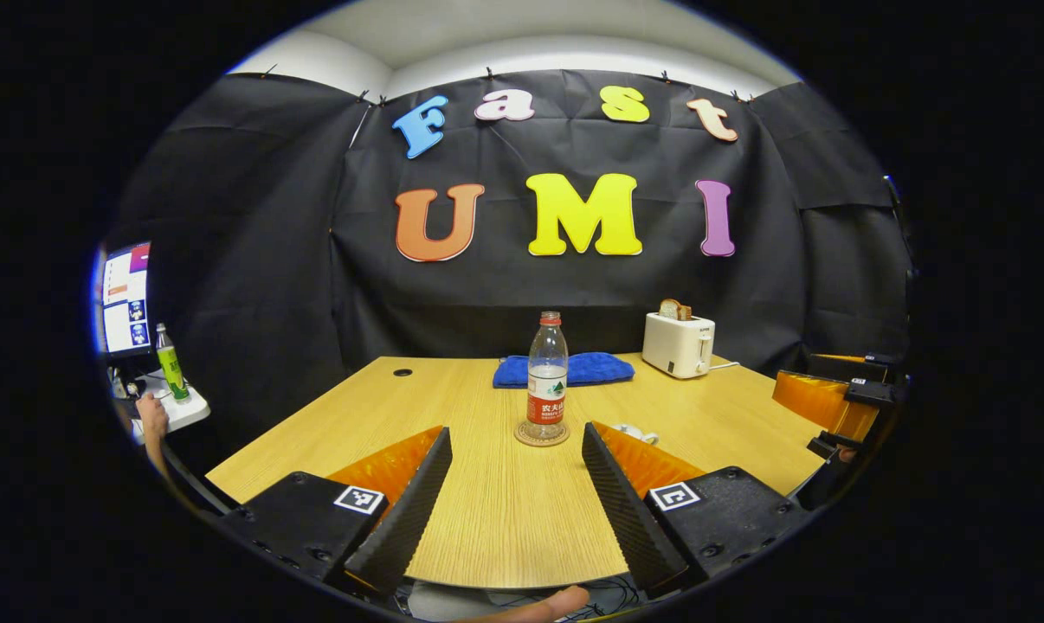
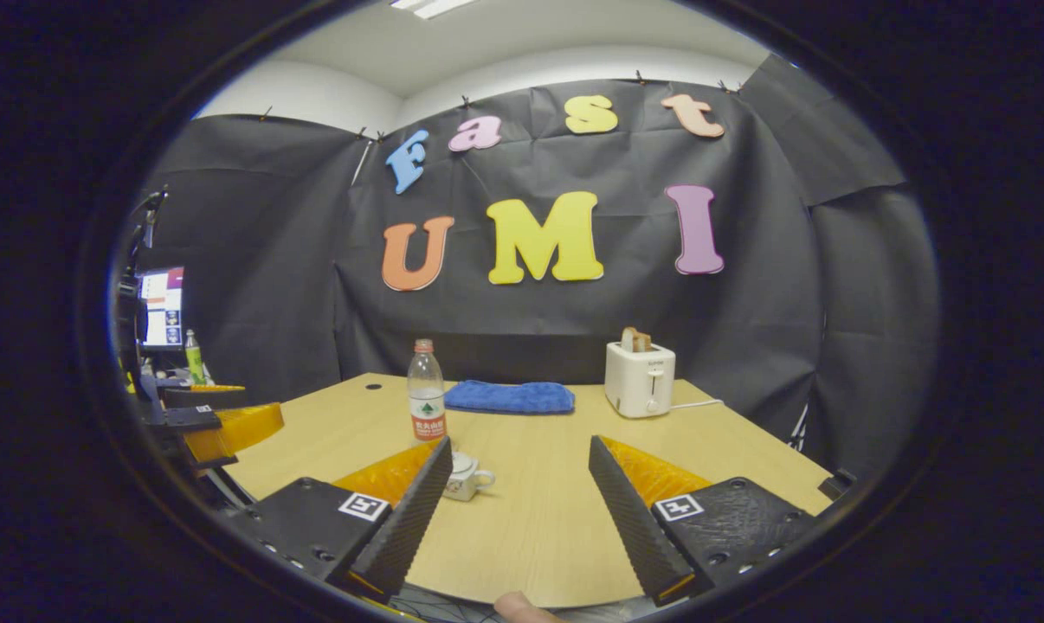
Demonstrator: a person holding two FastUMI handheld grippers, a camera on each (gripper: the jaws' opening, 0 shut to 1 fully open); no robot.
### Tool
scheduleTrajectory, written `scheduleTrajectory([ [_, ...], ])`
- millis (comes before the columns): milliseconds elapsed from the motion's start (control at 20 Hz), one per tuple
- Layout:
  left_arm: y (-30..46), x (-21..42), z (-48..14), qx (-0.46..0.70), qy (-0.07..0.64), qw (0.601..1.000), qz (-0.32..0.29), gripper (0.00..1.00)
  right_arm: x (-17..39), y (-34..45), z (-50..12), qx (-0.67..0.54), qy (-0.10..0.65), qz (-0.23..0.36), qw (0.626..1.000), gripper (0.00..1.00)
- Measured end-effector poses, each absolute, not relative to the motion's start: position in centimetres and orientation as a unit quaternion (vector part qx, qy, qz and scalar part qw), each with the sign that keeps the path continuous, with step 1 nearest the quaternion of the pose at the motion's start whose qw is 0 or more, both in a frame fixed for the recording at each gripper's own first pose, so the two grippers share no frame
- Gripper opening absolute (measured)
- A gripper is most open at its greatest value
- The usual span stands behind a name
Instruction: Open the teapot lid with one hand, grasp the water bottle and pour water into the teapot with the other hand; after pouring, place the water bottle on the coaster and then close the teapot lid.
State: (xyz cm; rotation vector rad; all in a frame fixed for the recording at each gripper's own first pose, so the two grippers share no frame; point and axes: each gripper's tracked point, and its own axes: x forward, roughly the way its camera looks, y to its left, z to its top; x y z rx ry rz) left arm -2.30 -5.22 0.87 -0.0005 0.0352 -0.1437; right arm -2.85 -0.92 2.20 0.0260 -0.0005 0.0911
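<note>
A clear water bottle (image 1: 546, 376) with a red cap and red label stands upright on a round coaster (image 1: 541, 434) at the middle of the wooden table (image 1: 505, 528). My left gripper (image 1: 516, 431) is open, short of the bottle and in line with it, holding nothing. A small white teapot (image 2: 466, 476) sits to the right of the bottle (image 2: 426, 394), partly hidden by a finger of my open right gripper (image 2: 519, 443). A sliver of the teapot (image 1: 636, 431) peeks past a finger in the left gripper view. Each gripper shows at the other view's edge: the right gripper (image 1: 825, 402) and the left gripper (image 2: 219, 428).
A folded blue cloth (image 1: 563, 369) lies behind the bottle. A white toaster (image 1: 678, 343) holding a slice of bread stands at the back right, its cord trailing on the table. Off the table's left side are a monitor (image 1: 125, 298), a green bottle (image 1: 172, 363) and a person's hand (image 1: 151, 417).
</note>
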Motion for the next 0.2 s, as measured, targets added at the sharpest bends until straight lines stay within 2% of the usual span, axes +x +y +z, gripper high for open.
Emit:
scheduleTrajectory([
  [200, -5.46, -2.27, 0.72, 0.003, 0.017, 0.997, -0.077, 0.95, -2.52, -1.22, 2.12, -0.02, -0.014, 0.032, 0.999, 0.95],
])
